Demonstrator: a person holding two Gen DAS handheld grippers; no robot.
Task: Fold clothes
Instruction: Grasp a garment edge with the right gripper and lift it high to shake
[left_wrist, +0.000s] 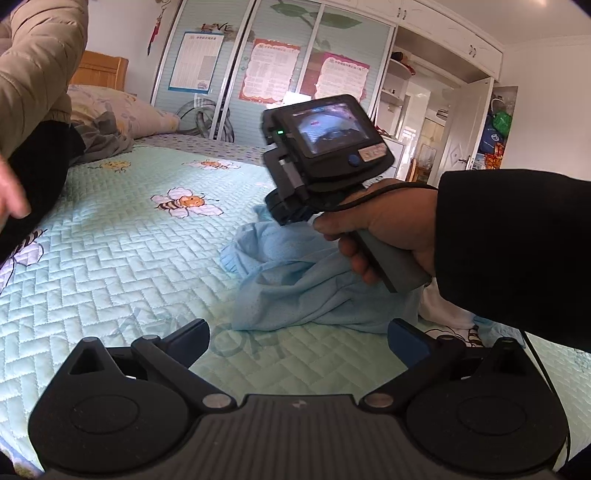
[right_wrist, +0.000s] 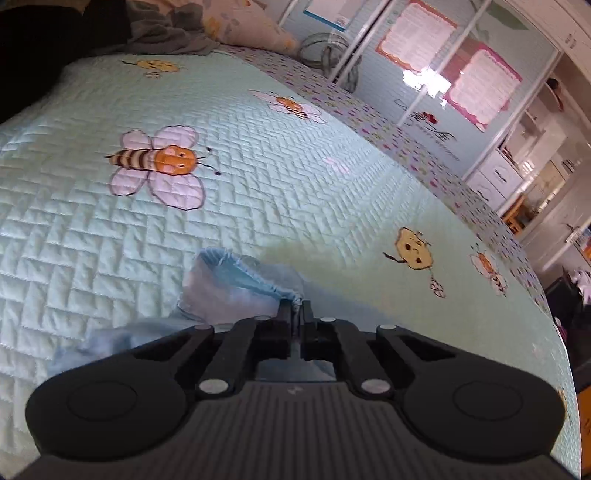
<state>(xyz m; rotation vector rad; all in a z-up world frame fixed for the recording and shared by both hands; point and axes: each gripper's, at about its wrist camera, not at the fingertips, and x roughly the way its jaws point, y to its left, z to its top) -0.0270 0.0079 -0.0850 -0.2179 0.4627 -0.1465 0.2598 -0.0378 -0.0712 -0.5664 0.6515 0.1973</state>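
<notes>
Light blue garment (left_wrist: 295, 288) lies crumpled on the quilted bedspread (left_wrist: 129, 266), mint green w/ bee prints, roughly mid-bed toward the near edge. Bunched, not flat, so no clean long axis; in the left wrist view the heap runs approx left-right across the frame, w/ one raised lobe at its left end standing up off the quilt. A ribbed hem edge shows in the right wrist view, lifted and curling up-left from the pinch point.

Right gripper (right_wrist: 297, 314): jaws clenched together on that hem edge of the blue cloth, fabric sandwiched between the pads, rest of the cloth spilling left and under the gripper body. In the left wrist view the same gripper (left_wrist: 282, 212) is seen from behind, held in a hand (left_wrist: 384, 229) w/ a black sleeve (left_wrist: 517, 251), pointing down and away into the top of the heap; its small screen faces the camera.

Left gripper (left_wrist: 297, 336): jaws spread wide, nothing between them, hanging above bare quilt just short of the garment's near edge, not touching it.

Far side of bed: pillow (left_wrist: 122, 110) w/ floral print, grey cloth (left_wrist: 103, 140) bunched beside it. A 2nd person sits at the left edge: beige puffer jacket (left_wrist: 37, 66), dark trousers. Behind the bed, wardrobe (left_wrist: 277, 66) w/ sliding doors and posters stuck on.
</notes>
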